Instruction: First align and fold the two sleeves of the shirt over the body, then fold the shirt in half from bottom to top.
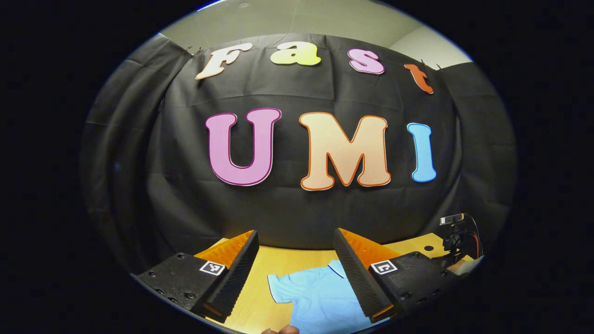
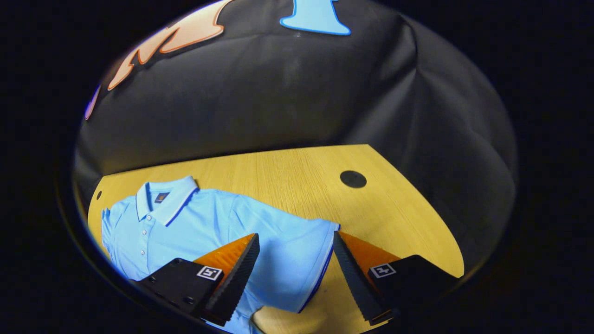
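A light blue polo shirt (image 2: 195,227) lies flat on the wooden table (image 2: 297,181), collar toward the booth wall. Its short sleeve (image 2: 297,260), edged with a dark stripe, spreads out between the fingers of my right gripper (image 2: 294,243). That gripper is open and hovers just above the sleeve. In the left gripper view the shirt (image 1: 315,297) shows low down with its other sleeve (image 1: 280,287) sticking out. My left gripper (image 1: 297,241) is open, held higher and pointing at the wall, with nothing between its fingers. The other gripper (image 1: 457,241) appears at the far right of that view.
The table has a dark round cable hole (image 2: 353,179) beyond the sleeve. Black cloth (image 2: 278,93) closes off the back and the right side. A fingertip (image 1: 280,330) shows at the bottom edge of the left gripper view.
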### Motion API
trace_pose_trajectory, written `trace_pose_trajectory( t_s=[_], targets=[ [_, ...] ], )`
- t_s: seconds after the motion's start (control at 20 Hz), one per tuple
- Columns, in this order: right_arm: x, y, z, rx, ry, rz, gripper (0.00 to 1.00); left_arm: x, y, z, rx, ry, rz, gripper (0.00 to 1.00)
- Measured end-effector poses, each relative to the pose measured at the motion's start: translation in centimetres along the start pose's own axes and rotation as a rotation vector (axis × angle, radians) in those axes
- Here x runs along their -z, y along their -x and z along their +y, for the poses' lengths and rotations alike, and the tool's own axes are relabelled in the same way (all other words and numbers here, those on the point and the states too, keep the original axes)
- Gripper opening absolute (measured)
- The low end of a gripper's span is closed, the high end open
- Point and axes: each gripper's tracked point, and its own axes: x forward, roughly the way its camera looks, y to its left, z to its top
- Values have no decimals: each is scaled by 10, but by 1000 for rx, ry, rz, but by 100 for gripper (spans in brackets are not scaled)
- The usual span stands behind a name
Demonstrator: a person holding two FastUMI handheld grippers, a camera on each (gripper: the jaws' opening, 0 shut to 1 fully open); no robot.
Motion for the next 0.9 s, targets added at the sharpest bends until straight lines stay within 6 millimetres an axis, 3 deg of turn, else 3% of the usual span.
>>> trace_pose_trajectory(
  t_s=[0.3, 0.45, 0.55, 0.8, 0.9],
  targets=[
    [21, -13, 2, -4, -47, 83, 100, 5, -3, 0, 3, 3, 17, 97],
    [20, -15, 8, -18, -46, 74, 92, 7, -3, -3, 19, 8, 23, 98],
    [20, -14, 16, -44, -36, 64, 77, 6, -5, -4, 22, 5, 23, 99],
    [19, -11, 27, -79, -46, 60, 4, 9, -4, -7, 33, 3, 32, 98],
    [16, -7, 34, -93, -67, 61, 0, 9, -5, -6, 35, 4, 33, 98]
  ],
)
